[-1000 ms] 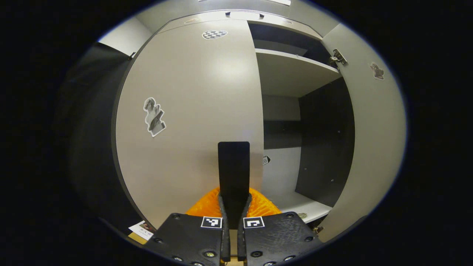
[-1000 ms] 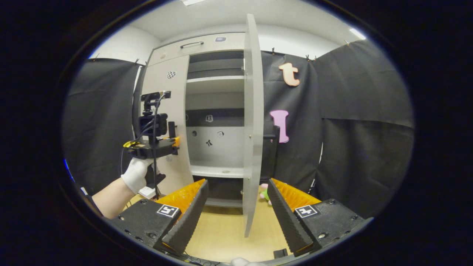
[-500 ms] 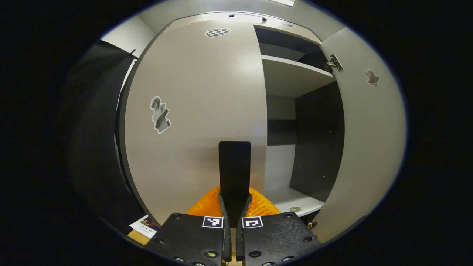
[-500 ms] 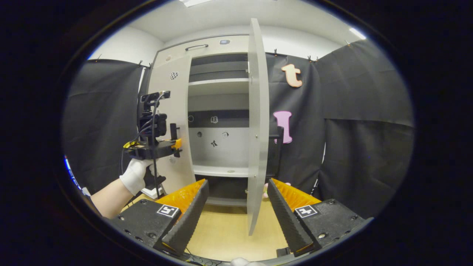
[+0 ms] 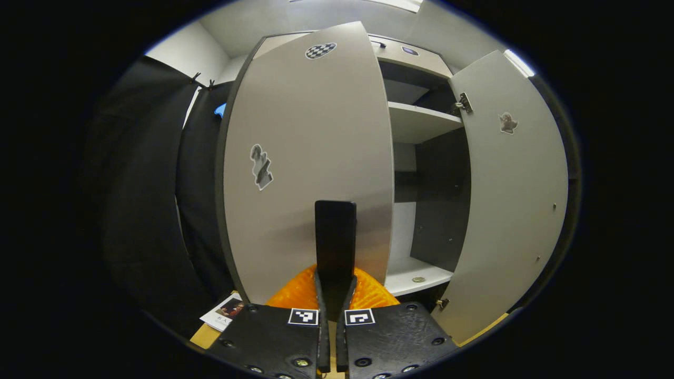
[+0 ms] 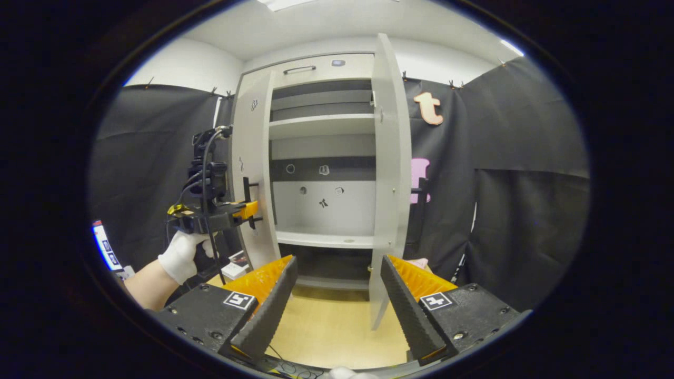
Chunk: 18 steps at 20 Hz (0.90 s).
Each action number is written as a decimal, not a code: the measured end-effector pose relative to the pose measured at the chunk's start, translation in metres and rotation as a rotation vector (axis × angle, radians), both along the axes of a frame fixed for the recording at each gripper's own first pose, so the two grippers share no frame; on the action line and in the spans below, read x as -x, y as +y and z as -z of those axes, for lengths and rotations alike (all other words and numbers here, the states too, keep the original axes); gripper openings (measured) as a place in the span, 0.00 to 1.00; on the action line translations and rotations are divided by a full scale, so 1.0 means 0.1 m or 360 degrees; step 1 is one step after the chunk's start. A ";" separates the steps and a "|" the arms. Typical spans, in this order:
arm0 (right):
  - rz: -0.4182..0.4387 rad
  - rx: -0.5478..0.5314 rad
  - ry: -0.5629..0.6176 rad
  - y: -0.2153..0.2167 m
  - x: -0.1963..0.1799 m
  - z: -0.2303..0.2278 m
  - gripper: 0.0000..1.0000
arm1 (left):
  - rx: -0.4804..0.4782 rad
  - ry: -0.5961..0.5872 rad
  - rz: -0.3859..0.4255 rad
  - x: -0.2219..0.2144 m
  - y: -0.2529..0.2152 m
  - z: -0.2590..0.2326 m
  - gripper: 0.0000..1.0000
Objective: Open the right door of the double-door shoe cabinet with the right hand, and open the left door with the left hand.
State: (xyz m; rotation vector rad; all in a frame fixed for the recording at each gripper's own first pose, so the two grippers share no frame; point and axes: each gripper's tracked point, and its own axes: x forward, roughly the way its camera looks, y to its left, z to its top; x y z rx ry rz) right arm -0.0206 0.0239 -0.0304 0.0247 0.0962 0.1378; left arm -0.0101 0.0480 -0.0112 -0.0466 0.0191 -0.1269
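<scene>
Fingers [image 5: 319, 295] of the left gripper [image 5: 335, 287] are pressed narrowly together on the dark vertical handle [image 5: 335, 239] of the left door [image 5: 310, 158], which stands directly ahead of them, swung partly out from the shoe cabinet [image 6: 321, 68]. In the right gripper view the same gripper [image 6: 247, 209] appears farther off at the left, held by a gloved hand [image 6: 180, 255], its tip at the door handle [image 6: 246, 190]. The right gripper [image 6: 337, 287] has its jaws spread wide with nothing between the pads; the right door [image 6: 388, 173] hangs just beyond the gap, seen nearly edge-on, apart from both fingers.

Two doors are open. Inside, two pale shelves can be counted in the right gripper view, an upper shelf [image 6: 321, 122] and a lower shelf [image 6: 326, 239]. Four small stickers [image 6: 324, 170] seem to sit on the back panel, though they are too small to make out. The left door carries two stickers, a checkered sticker [image 5: 320, 50] near the top and a figure sticker [image 5: 260, 167] lower down; the inner face of the right door [image 5: 505, 200] bears one small sticker [image 5: 507, 122]. One card [image 5: 226, 310] lies on the wooden floor [image 6: 326, 337] near the left door's foot.
</scene>
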 end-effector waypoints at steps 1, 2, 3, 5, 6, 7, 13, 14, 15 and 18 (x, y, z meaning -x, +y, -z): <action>-0.0010 -0.0006 -0.0005 -0.01 -0.01 -0.01 0.99 | -0.0003 -0.0003 -0.0010 0.08 0.08 0.00 0.04; -0.0017 -0.0009 -0.0007 0.00 0.01 -0.02 0.99 | -0.0007 -0.0001 -0.0019 0.16 0.17 0.01 0.04; -0.0023 -0.0011 -0.0008 0.01 0.01 -0.02 0.99 | -0.0007 -0.0005 -0.0029 0.23 0.26 0.01 0.04; -0.0032 -0.0020 -0.0008 0.03 0.00 -0.02 0.99 | -0.0004 -0.0001 -0.0040 0.36 0.45 0.02 0.04; -0.0038 -0.0024 -0.0008 0.04 0.00 0.00 0.99 | -0.0003 0.0005 -0.0047 0.40 0.54 0.05 0.04; -0.0046 -0.0032 -0.0011 0.06 0.00 0.00 0.99 | -0.0008 0.0004 -0.0054 0.44 0.63 0.05 0.03; -0.0114 -0.0039 -0.0019 0.44 0.17 0.03 0.99 | -0.0037 -0.0003 -0.0118 0.59 1.16 0.10 0.00; -0.0122 -0.0038 -0.0018 0.47 0.17 0.02 0.99 | -0.0043 -0.0001 -0.0121 0.60 1.21 0.10 0.00; -0.0128 -0.0034 -0.0022 0.49 0.18 0.01 0.99 | -0.0049 0.0002 -0.0121 0.61 1.27 0.10 0.00; -0.0135 -0.0035 -0.0024 0.54 0.17 0.01 0.99 | -0.0076 -0.0007 -0.0145 0.61 1.49 0.09 0.00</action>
